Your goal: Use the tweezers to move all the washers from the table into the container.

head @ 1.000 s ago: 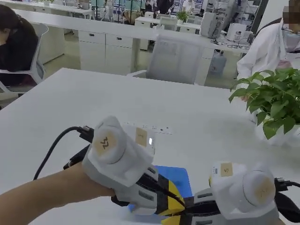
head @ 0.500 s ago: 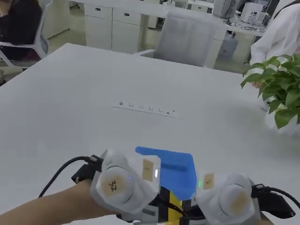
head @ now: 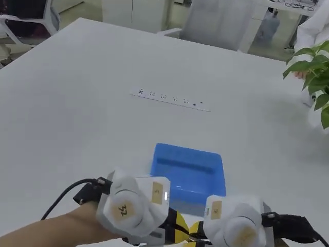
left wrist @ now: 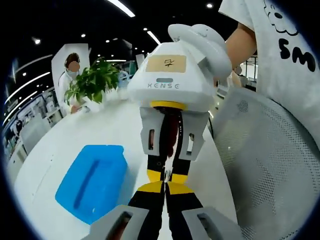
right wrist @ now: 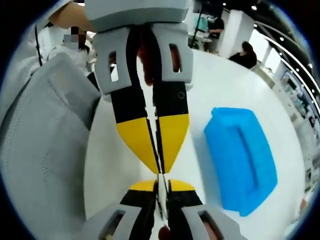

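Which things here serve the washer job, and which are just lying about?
Job: blue container; tweezers, likely the thin strip pinched by left gripper and right gripper; row of small pieces, possibly washers.
Lying about: potted plant; office chair.

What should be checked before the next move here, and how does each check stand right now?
1. Container in reach: ok, blue container sits on the table just ahead of both grippers.
2. Left gripper shut: ok.
3. Right gripper shut: ok, tip to tip with the left.
4. Tweezers gripped: cannot tell; a thin pale strip runs between the jaws.
5. Washers located: cannot tell, too small to pick out.
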{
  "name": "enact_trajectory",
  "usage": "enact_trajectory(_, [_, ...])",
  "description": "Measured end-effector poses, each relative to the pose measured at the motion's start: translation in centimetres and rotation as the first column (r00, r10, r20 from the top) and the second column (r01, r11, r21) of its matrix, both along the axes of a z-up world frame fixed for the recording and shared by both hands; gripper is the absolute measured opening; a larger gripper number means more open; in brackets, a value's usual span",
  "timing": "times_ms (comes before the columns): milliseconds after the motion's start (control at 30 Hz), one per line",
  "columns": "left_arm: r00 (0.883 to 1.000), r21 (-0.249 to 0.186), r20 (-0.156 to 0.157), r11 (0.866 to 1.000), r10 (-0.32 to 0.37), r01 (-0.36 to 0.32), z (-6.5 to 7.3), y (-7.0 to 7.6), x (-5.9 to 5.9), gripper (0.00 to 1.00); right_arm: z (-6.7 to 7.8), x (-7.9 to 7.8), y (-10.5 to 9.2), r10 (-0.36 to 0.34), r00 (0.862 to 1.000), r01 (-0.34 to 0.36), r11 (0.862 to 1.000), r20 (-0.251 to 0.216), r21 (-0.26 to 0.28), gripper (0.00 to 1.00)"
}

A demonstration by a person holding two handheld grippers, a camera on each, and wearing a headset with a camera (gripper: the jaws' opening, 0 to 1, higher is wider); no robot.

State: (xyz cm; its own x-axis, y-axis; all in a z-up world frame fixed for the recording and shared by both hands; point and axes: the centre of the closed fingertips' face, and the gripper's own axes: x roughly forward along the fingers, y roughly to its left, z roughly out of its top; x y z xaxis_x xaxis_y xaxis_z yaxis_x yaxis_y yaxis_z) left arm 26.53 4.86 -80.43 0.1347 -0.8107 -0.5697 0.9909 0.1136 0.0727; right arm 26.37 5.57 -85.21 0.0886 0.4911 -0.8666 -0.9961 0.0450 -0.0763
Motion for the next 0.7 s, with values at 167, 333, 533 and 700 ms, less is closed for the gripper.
enact_trajectory(167, [0.999, 0.023, -0.043, 0.999, 0.023, -0.022, -2.0, 0.9, -0.2, 0.00, -1.0, 0.0, 0.3, -0.002, 1.000, 0.001, 1.000, -0.029, -0.010, 0.05])
enact_trajectory(333, [0.995, 0.045, -0.076, 0.998, 0.057, -0.054, -3.7, 1.3, 0.0, 0.00, -1.4, -0.1, 0.3, 0.021, 0.999, -0.021, 1.000, -0.025, -0.020, 0.04])
enact_trajectory(533, [0.994, 0.040, -0.081, 0.997, 0.071, -0.068, -4.1, 1.1, 0.0, 0.00, -1.3, 0.0, 0.3, 0.027, 0.999, -0.027, 1.000, -0.035, -0.001, 0.04])
enact_trajectory(700, [0.976, 0.053, -0.180, 0.992, 0.118, -0.110, -4.5, 1.3, -0.5, 0.00, -1.3, 0.0, 0.4, 0.031, 0.999, -0.031, 1.000, -0.043, 0.002, 0.07])
